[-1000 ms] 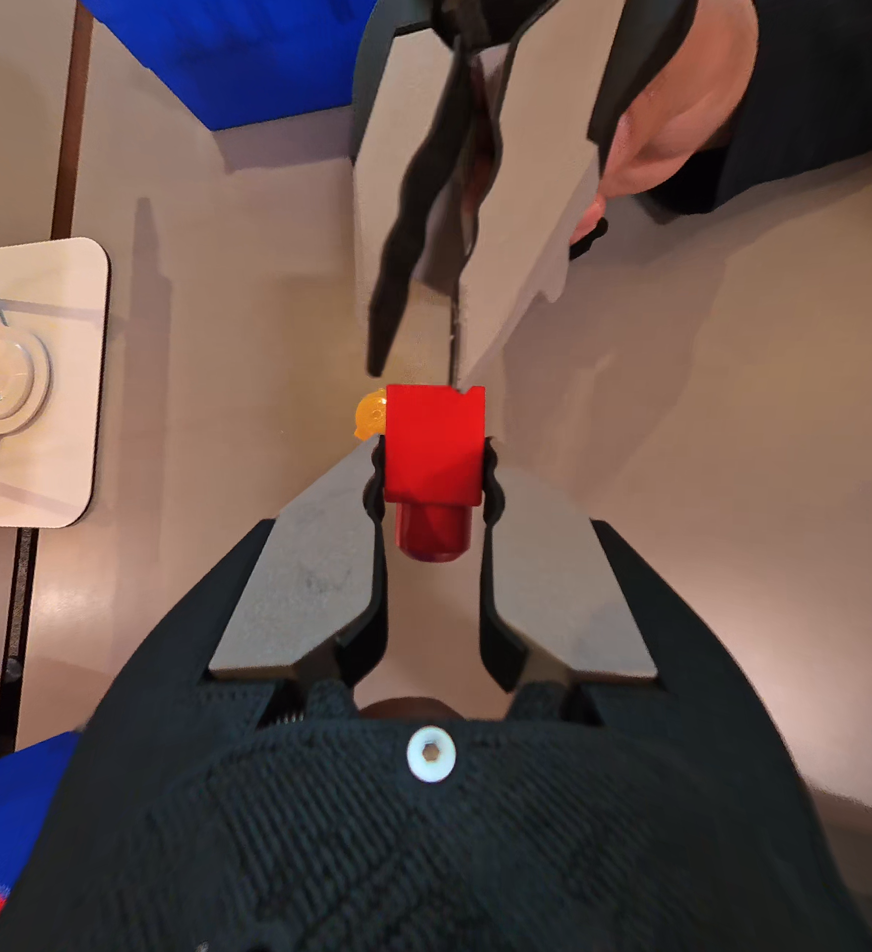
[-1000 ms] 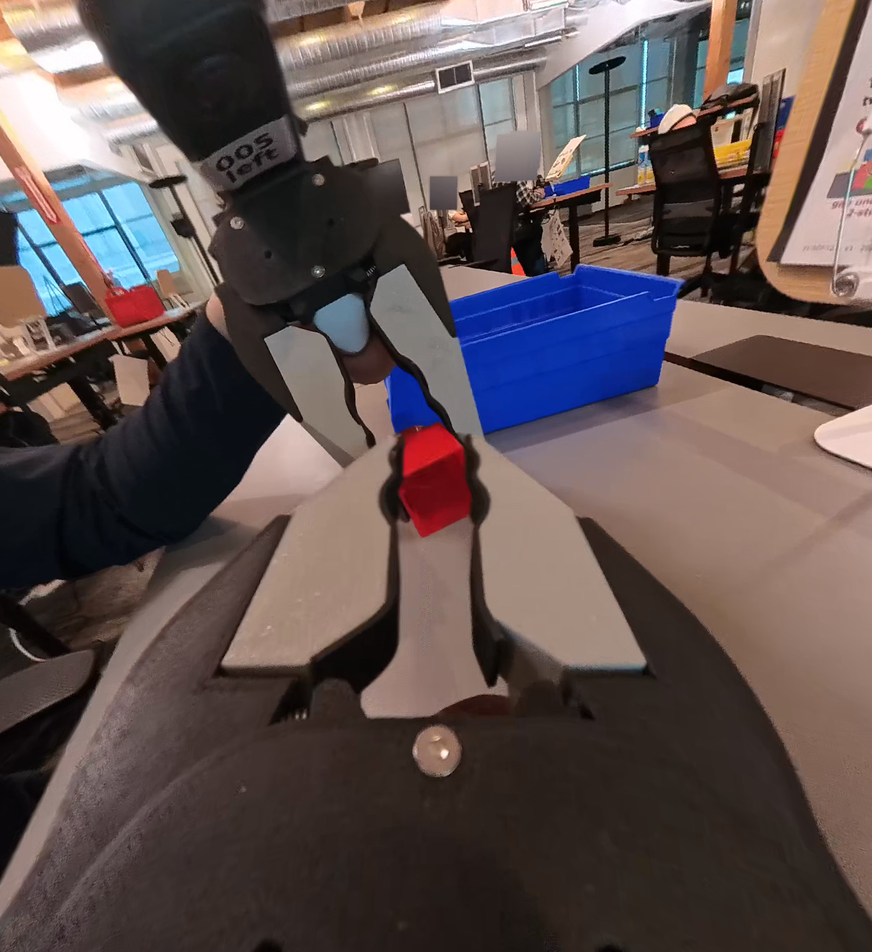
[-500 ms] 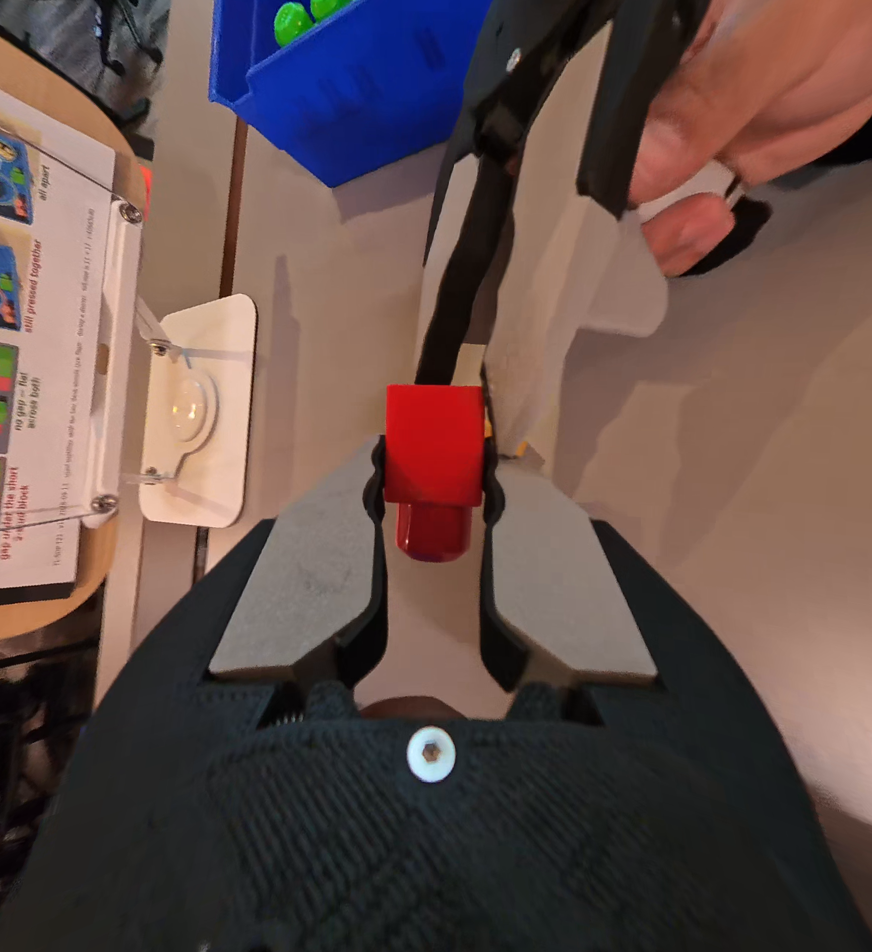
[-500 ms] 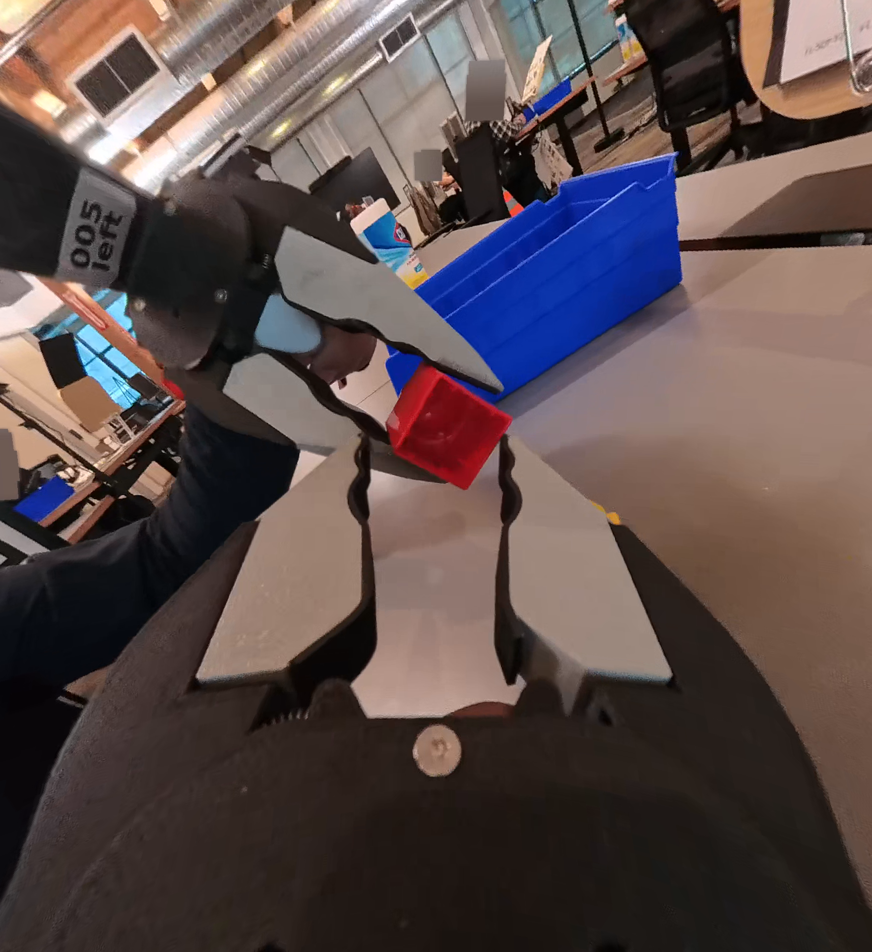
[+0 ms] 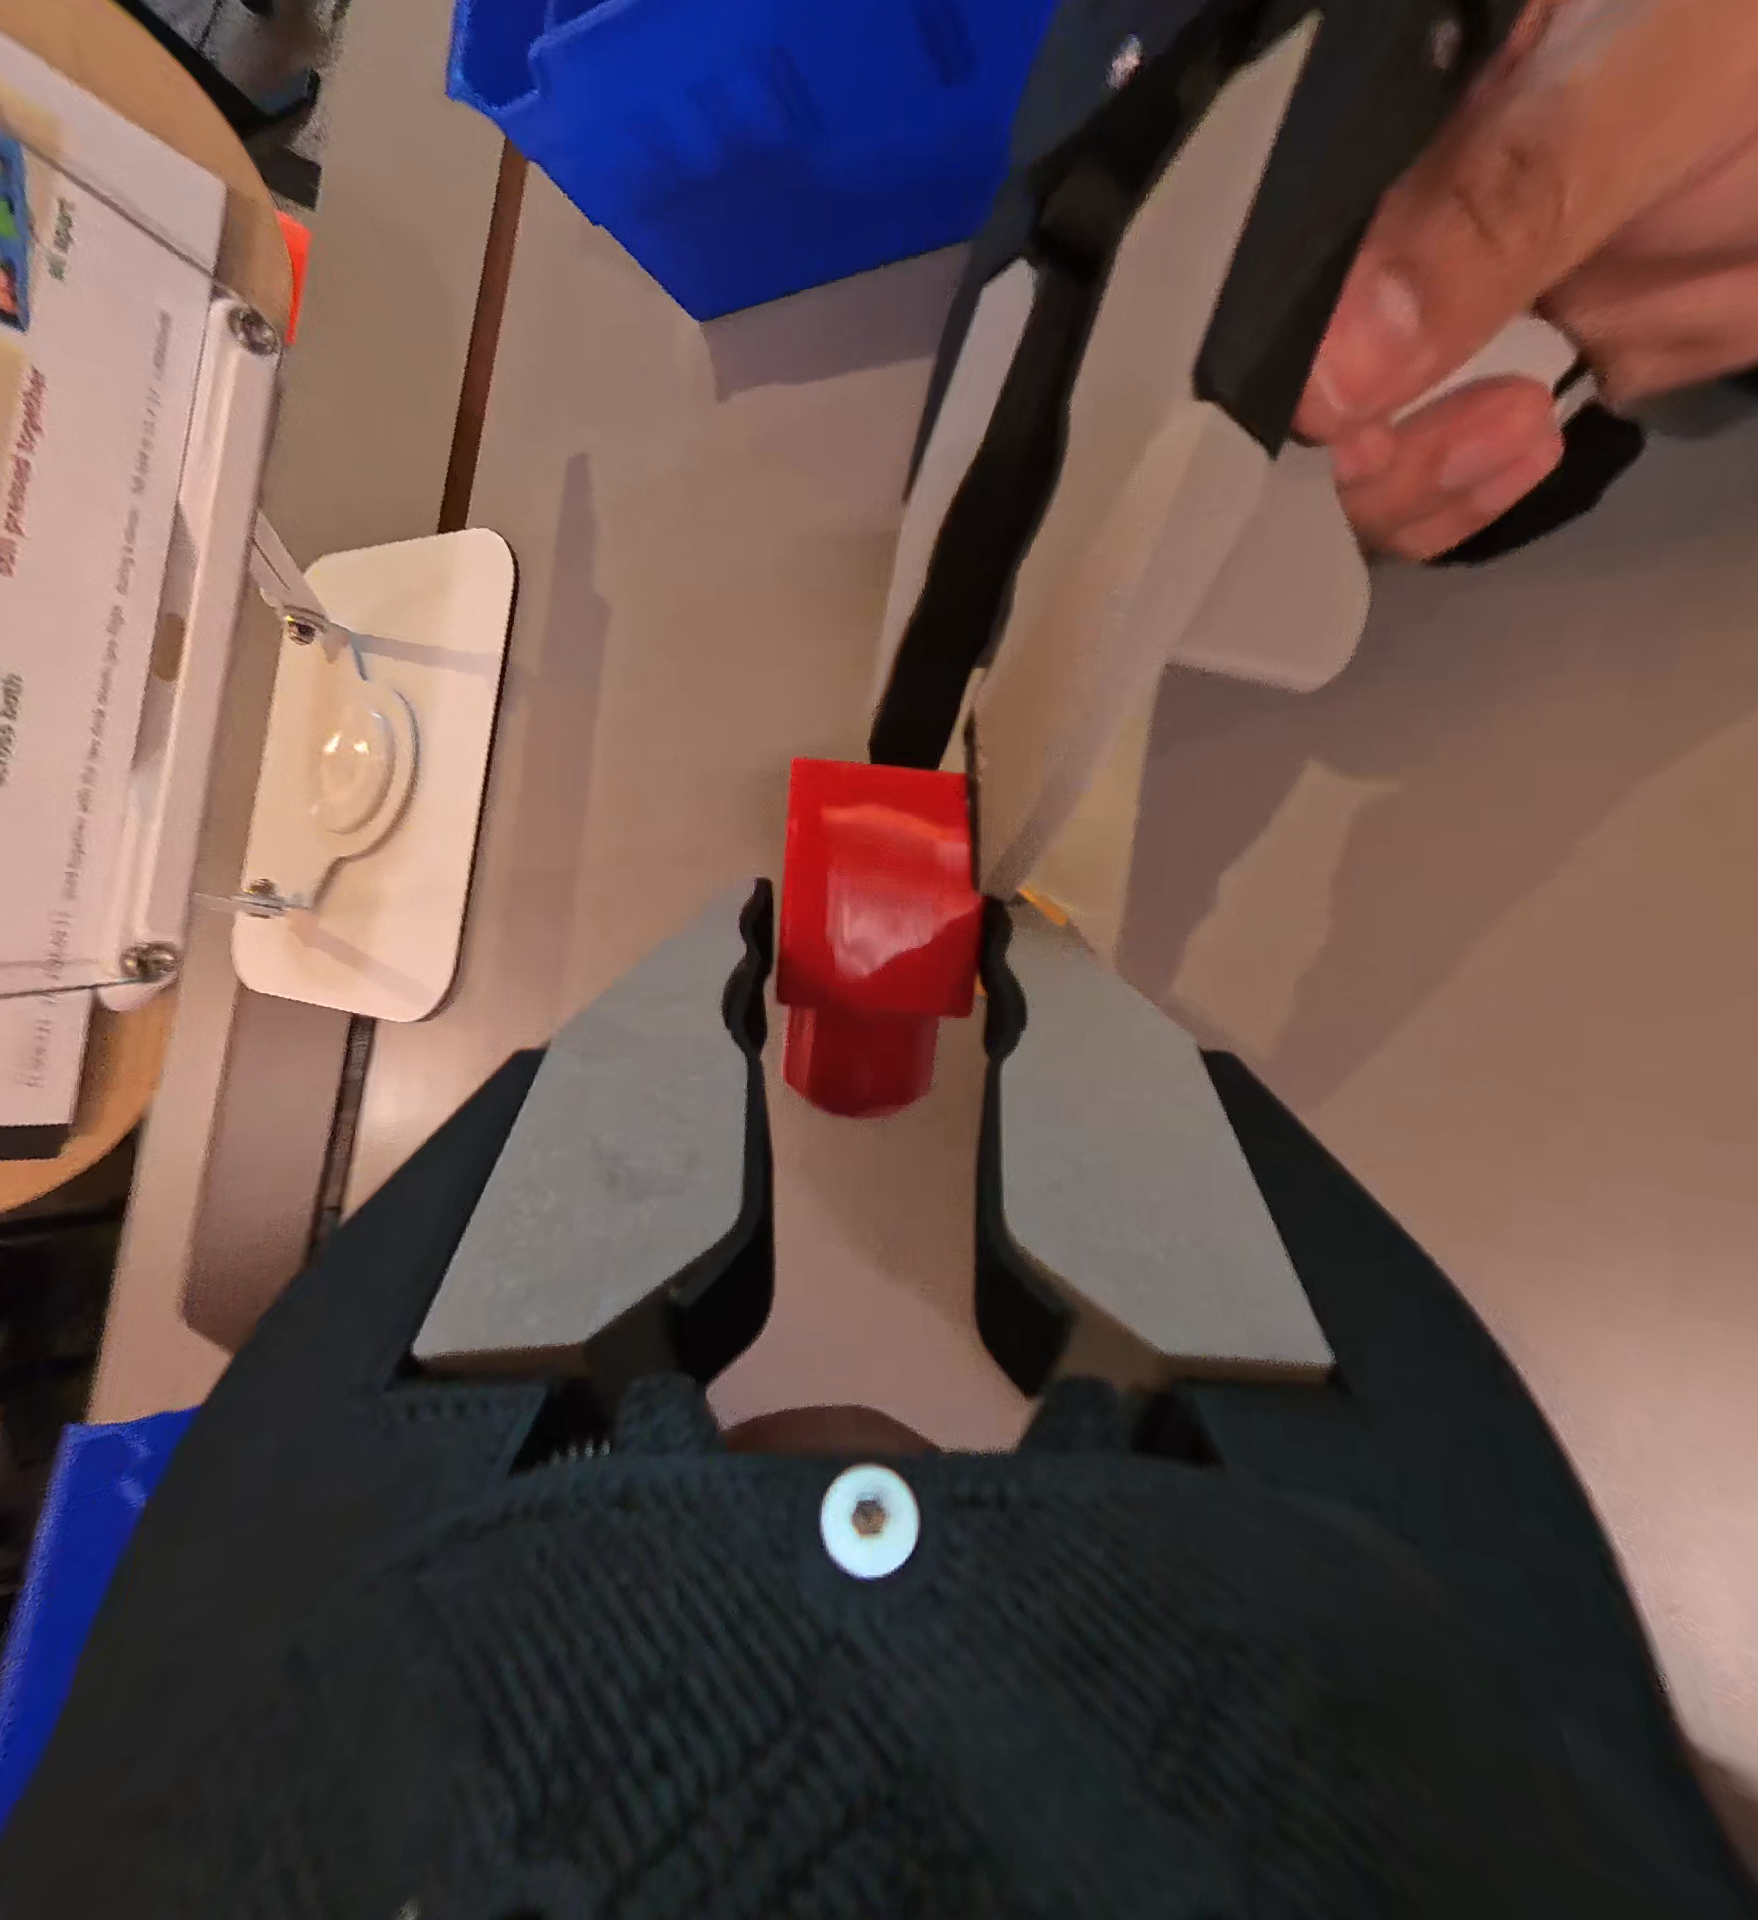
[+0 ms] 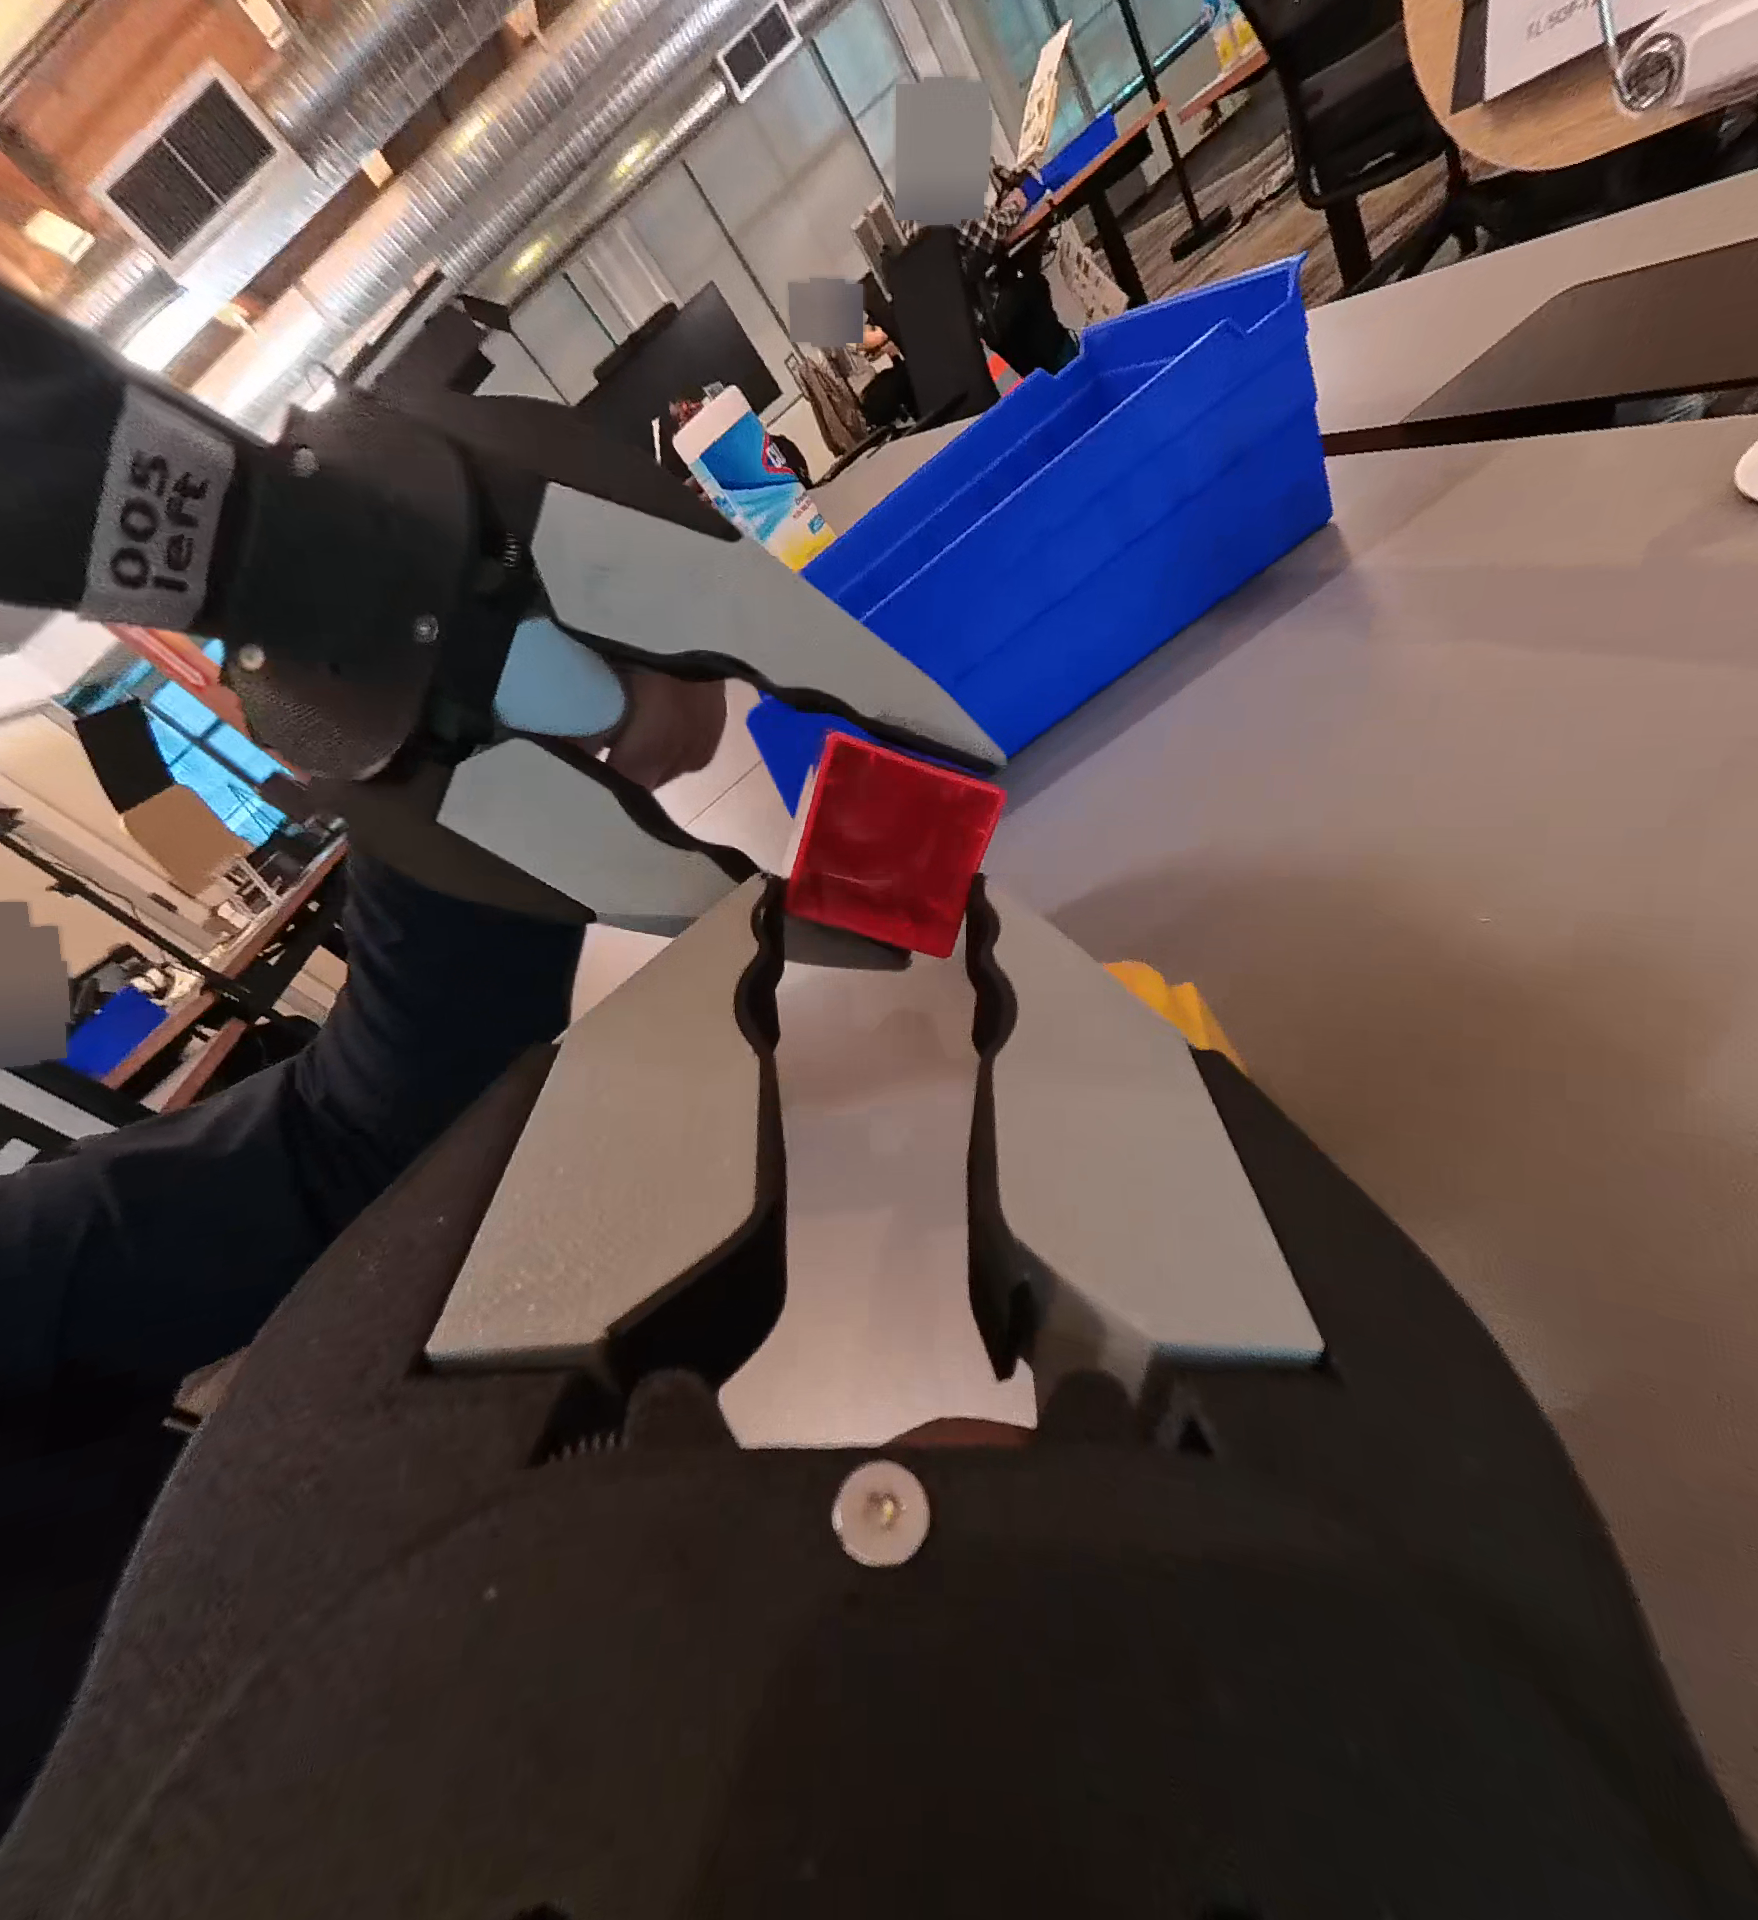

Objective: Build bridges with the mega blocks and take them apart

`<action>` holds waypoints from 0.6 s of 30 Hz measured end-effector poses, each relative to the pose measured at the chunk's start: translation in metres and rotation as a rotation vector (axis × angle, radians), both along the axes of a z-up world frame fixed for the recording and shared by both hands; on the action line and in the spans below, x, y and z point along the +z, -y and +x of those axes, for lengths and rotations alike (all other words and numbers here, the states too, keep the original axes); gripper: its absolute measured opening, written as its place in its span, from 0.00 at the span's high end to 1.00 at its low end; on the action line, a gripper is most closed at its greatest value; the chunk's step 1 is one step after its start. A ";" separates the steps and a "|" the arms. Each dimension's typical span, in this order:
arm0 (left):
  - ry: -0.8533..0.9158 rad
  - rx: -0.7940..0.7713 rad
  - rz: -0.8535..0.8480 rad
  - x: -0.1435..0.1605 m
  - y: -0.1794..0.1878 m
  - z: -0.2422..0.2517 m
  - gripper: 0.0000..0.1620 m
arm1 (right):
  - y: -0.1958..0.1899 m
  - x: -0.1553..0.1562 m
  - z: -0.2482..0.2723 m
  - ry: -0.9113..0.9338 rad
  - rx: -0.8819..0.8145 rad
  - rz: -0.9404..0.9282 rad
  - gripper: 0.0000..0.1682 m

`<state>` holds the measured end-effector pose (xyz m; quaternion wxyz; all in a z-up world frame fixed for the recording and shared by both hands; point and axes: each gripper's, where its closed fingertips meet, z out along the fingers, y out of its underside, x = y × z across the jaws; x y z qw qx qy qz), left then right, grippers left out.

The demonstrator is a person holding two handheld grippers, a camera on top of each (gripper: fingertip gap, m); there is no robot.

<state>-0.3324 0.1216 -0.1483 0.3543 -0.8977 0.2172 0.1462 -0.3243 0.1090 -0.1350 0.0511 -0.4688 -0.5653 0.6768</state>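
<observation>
Left gripper point(image 5: 867, 940) is clamped on the red mega block point(image 5: 875, 904), held above the grey table point(image 5: 1477, 1039), stud pointing back at the camera. Right gripper point(image 6: 870, 914) brackets the same block, fingers parted, contact unclear. At twelve o'clock sits the blue bin point(image 5: 771, 135). Risk, as I read it: a twisting handover could pop the block loose onto the yellow block point(image 6: 1171, 1003) below.
</observation>
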 end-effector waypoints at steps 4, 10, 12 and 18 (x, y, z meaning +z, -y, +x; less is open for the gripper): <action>0.081 0.047 -0.010 -0.004 0.004 -0.008 0.74 | -0.003 0.006 0.001 -0.010 -0.003 -0.043 0.81; 0.191 0.052 -0.003 -0.007 0.006 -0.011 0.75 | -0.010 0.013 0.000 -0.042 -0.033 -0.056 0.81; 0.213 0.058 -0.040 -0.015 0.009 -0.011 0.72 | -0.012 0.017 0.001 -0.067 -0.038 -0.065 0.81; 0.246 0.005 0.035 -0.004 0.000 -0.003 0.78 | -0.014 0.026 0.004 -0.115 -0.045 -0.069 0.81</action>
